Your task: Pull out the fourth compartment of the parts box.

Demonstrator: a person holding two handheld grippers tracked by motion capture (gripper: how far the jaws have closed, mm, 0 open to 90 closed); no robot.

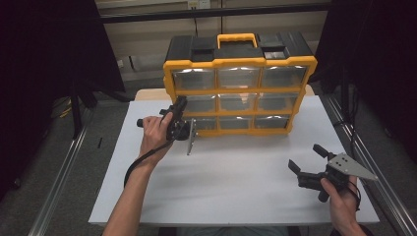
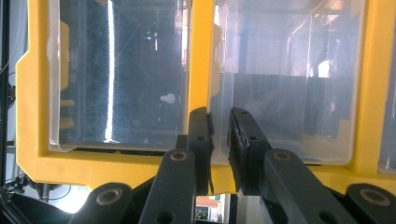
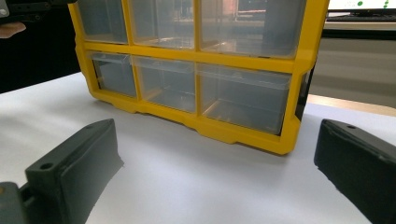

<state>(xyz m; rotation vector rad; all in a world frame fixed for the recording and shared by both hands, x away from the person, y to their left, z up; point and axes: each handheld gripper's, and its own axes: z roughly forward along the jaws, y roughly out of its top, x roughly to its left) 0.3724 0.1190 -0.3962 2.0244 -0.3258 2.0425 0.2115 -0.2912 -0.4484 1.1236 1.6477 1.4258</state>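
A yellow and black drawer cabinet (image 1: 239, 91) with clear plastic drawers stands at the back of the white table (image 1: 236, 172). My left gripper (image 1: 183, 102) is rolled onto its side against the cabinet's left column. In the left gripper view the two jaws of the left gripper (image 2: 220, 116) stand almost together. They pinch the thin clear lip of the middle-left drawer (image 2: 280, 93), right beside a yellow divider (image 2: 201, 56). My right gripper (image 1: 306, 156) hovers near the table's front right corner, wide open and holding nothing. In the right gripper view the right gripper (image 3: 217, 140) faces the cabinet (image 3: 187, 53).
The drawers look see-through, with no contents I can make out. A grey three-cornered plate (image 1: 191, 137) hangs off the left gripper beside the cabinet's base. Dark curtains and metal rails flank the table.
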